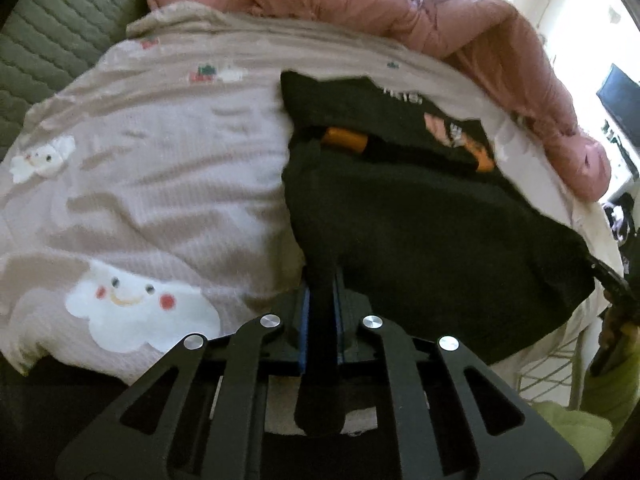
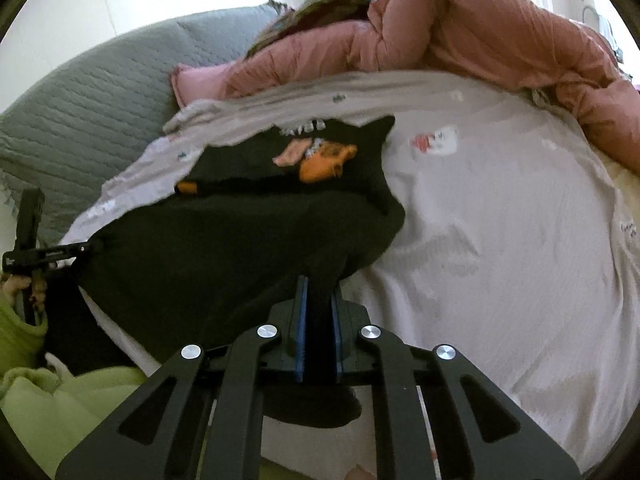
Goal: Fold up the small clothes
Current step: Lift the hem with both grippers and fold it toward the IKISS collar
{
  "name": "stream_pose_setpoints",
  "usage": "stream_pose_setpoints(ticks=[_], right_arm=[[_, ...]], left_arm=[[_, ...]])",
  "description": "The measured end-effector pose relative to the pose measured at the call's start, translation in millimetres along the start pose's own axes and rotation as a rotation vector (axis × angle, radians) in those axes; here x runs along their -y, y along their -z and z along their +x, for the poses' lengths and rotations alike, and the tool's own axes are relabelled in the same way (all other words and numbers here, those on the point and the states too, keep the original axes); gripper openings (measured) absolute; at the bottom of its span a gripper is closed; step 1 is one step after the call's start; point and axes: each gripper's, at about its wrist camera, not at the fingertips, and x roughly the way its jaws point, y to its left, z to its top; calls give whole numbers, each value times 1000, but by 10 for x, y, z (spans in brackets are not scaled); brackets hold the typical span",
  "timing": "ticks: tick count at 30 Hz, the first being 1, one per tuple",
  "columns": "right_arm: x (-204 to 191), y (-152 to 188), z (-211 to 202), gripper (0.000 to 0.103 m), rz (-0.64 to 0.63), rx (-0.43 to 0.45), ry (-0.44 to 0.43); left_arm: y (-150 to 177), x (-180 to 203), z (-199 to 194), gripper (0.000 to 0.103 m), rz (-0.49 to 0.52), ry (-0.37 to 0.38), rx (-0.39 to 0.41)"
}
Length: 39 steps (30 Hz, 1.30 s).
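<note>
1. The left gripper (image 1: 322, 280), at bottom centre of its own view, has its blue-padded fingers (image 1: 305, 320) clenched on a bunched edge of a black garment (image 1: 420, 232).
2. The right gripper (image 2: 319, 284), at bottom centre of its own view, likewise pinches a fold of the same black garment (image 2: 224, 248) between its blue pads.
3. The garment fills the centre right of the left view and the centre left of the right view, its near half doubled over the far half, where an orange and pink print (image 2: 316, 158) shows.
4. It lies on a pale bedcover (image 1: 160, 184) printed with smiling clouds (image 1: 136, 312).
5. A pink quilted duvet (image 2: 460, 32) is heaped along the top of both views.
6. A grey-green quilted cover (image 2: 92, 112) sits upper left of the right view.
</note>
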Motion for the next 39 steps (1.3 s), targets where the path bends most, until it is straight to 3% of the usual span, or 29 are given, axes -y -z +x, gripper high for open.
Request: stream_pose_setpoints(ticks=[18,28,39], right_arm=[[159,-642,80,9,51,139,-32],[337,-1100,179,9,106,221,-7],[534,-1469,560,9,153,223,27]], left_arm=[[-689,-32,-134,3,-67,-7,107],[-1100,-84,33,3,-103,1,128],[-1546,-180,377,3,-143,37,129]])
